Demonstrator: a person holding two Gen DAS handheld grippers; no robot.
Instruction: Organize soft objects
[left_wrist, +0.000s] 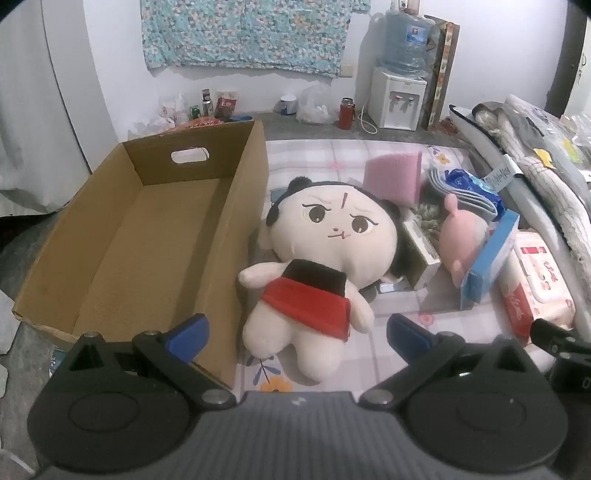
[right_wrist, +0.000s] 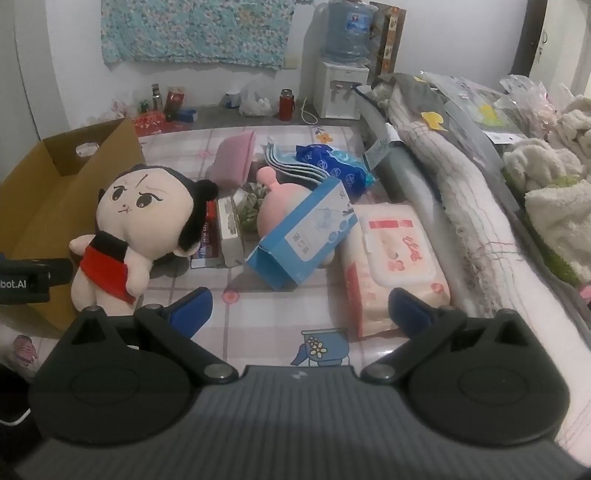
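The left gripper (left_wrist: 297, 334) gapes wide, empty, above the plush doll (left_wrist: 317, 258). The right gripper (right_wrist: 301, 308) is likewise spread, holding nothing.

The cardboard box (left_wrist: 147, 236) at the left of the left wrist view has bare inner floor, open from above; its right wall stands just beside the plush doll (left_wrist: 325, 258). Bare checked sheet (right_wrist: 258, 321) lies low in the centre of the right wrist view, a clear lane. Beyond it the blue carton (right_wrist: 306, 240), the wipes pack (right_wrist: 391, 258) and the pink plush (right_wrist: 280, 206) crowd together. Piled blankets (right_wrist: 480, 206) wall off the right side.
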